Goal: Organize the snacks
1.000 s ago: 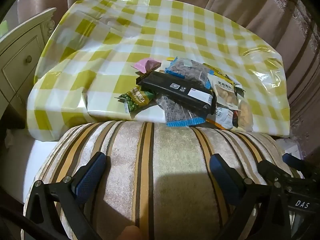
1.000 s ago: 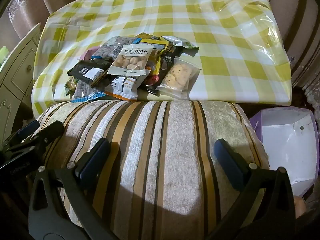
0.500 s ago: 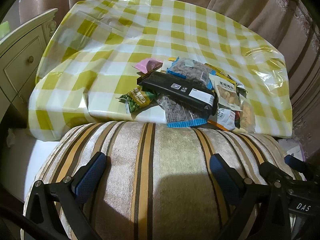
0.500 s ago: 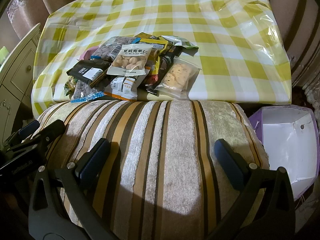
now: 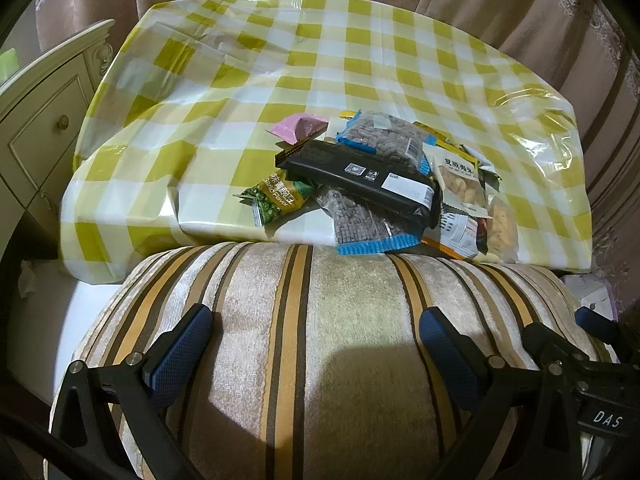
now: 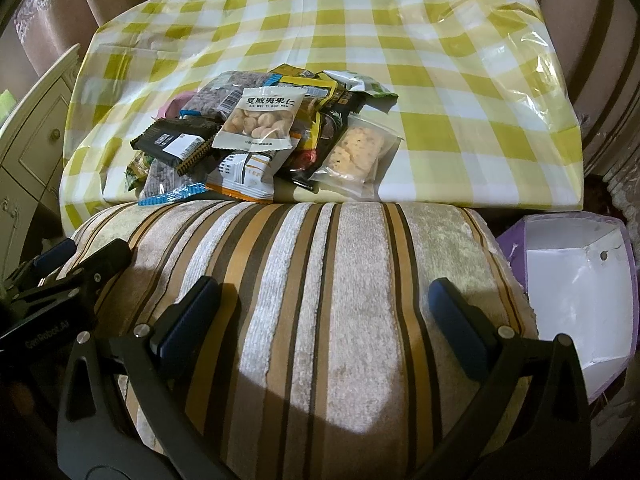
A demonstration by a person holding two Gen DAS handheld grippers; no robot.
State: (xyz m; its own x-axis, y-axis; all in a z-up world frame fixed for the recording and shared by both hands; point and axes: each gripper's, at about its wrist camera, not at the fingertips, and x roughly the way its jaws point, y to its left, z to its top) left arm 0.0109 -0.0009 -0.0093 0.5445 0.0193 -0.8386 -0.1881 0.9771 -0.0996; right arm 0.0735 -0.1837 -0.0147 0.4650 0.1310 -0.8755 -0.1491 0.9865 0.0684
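Grippers, lower frame: left gripper (image 5: pixel 314 330) and right gripper (image 6: pixel 328 304), jaws spread wide, empty, over striped cushion (image 6: pixel 320 280). Beyond, mid-frame: snack pile (image 6: pixel 264 132) on checked tablecloth (image 6: pixel 440 80). Right edge: purple box (image 6: pixel 576 300).

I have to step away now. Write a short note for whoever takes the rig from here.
Left hand-held gripper: open, empty, over the striped cushion.
Right hand-held gripper: open, empty, over the same cushion.
Snack pile lies heaped at the near edge of the checked tablecloth; clear cookie bag on its right side, green pea packet on its left.
White-lined purple box sits open to the right.
Done: nothing sorted.
Left: everything.
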